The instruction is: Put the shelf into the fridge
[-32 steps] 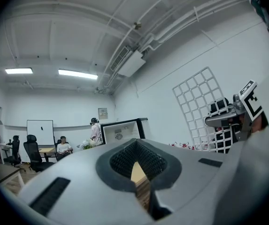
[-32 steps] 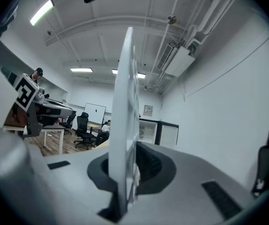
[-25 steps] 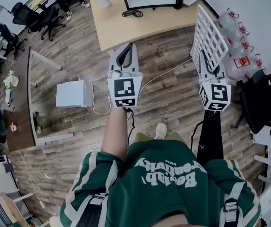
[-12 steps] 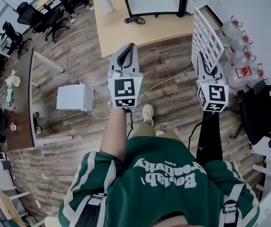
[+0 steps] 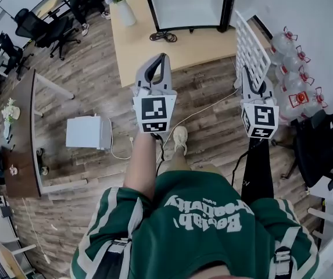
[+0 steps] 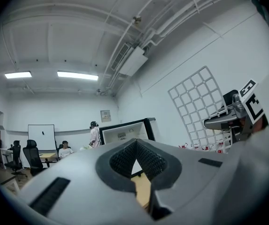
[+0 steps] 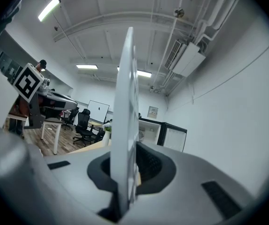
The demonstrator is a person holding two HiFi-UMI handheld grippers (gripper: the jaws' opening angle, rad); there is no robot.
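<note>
The right gripper (image 5: 252,80) pinches the white wire shelf (image 5: 249,45) by its near edge and holds it upright, on edge. This likely keeps the grid from sagging or catching on anything on the way to the fridge (image 5: 183,2), which stands open ahead on a light wooden platform (image 5: 154,39), well apart from the shelf. The left gripper (image 5: 159,63) is pressed together on nothing and held level beside it, probably kept free to steady the far edge later.

The right gripper view shows the shelf edge-on, as a thin white strip clamped between the pads. The left gripper view instead shows its open grid from the side, against the wall. Only the head view shows the floor between the person and the fridge.
</note>
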